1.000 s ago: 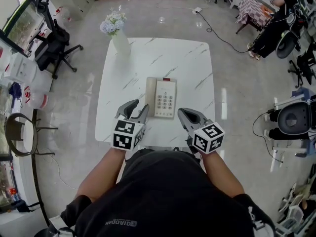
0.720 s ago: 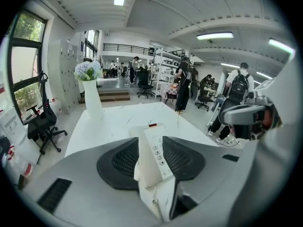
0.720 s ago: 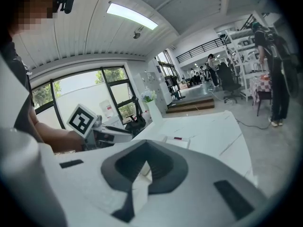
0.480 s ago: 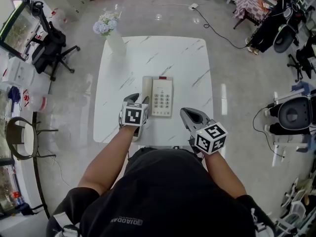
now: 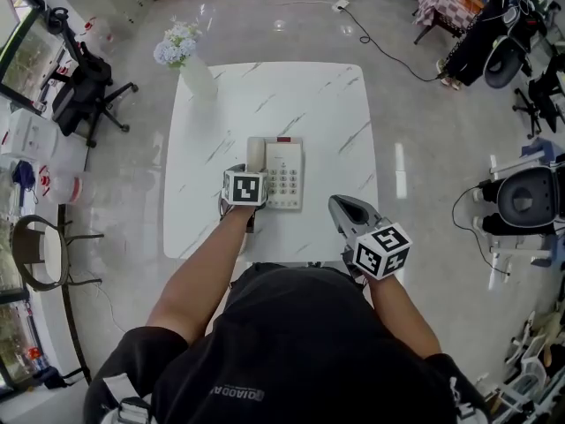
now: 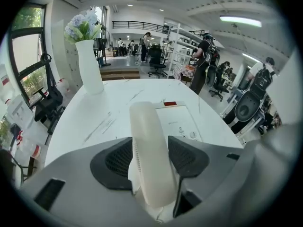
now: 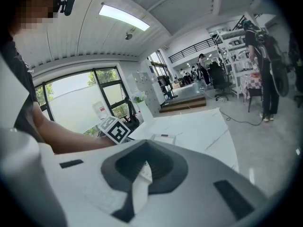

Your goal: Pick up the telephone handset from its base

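One tabletop (image 5: 291, 95) carries one telephone base (image 5: 284, 173), one handset (image 5: 255, 153) and, at its 11 o'clock corner, one vase of flowers (image 5: 196, 78). Two grippers: one left gripper (image 6: 150, 155), one right gripper (image 5: 342, 207).

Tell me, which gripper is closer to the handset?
Left. The left gripper has its jaws, just opened wider, either side of the handset. The right gripper hangs apart from the phone, near the table edge.

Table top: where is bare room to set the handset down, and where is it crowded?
Bare marble: the far stretch of the table beyond the telephone base, right of the vase; the strip from the base to the right edge. Crowded: the near middle, where the left tool, jaws just opening, straddles the handset, and the right tool hovers.
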Demonstrator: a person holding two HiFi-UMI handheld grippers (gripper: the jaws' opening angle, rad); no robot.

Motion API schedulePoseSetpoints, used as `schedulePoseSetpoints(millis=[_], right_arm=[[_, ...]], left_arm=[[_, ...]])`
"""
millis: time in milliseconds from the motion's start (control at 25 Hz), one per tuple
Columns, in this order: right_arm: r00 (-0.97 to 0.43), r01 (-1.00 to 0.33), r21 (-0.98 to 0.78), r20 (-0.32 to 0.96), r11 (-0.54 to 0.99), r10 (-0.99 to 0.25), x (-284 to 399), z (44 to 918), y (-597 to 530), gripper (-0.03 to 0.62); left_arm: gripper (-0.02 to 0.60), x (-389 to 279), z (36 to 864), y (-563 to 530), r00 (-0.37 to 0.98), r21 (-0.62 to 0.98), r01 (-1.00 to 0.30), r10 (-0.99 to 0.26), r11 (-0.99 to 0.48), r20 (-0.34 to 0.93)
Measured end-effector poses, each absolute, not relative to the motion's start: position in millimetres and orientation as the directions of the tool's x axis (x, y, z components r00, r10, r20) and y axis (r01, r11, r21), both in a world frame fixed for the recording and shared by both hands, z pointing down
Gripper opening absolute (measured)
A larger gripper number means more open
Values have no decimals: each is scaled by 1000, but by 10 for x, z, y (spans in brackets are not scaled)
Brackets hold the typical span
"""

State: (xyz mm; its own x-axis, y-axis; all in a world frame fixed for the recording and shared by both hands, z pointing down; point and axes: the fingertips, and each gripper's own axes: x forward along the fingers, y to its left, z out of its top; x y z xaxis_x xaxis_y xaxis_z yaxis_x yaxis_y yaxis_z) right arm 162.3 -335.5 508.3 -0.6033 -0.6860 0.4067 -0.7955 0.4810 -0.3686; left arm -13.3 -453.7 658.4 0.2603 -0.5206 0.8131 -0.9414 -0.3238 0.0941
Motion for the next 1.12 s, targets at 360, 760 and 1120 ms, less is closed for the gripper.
schedulePoseSetpoints(millis=[360, 760, 1120], right_arm=[[-589, -805, -374, 419, 460, -691, 1726, 5107, -3343, 2], [-575, -814, -376, 417, 443, -704, 1702, 5117, -3256, 2], [-575, -814, -363, 400, 453, -713, 1542, 5033, -3209, 2]], left_arm=[[245, -92, 6726, -4616, 218, 76, -953, -493, -292, 842], [225, -112, 6608, -4513, 270, 152, -949, -466, -275, 842], [222, -218, 6219, -4387, 339, 194, -928, -502, -319, 796]])
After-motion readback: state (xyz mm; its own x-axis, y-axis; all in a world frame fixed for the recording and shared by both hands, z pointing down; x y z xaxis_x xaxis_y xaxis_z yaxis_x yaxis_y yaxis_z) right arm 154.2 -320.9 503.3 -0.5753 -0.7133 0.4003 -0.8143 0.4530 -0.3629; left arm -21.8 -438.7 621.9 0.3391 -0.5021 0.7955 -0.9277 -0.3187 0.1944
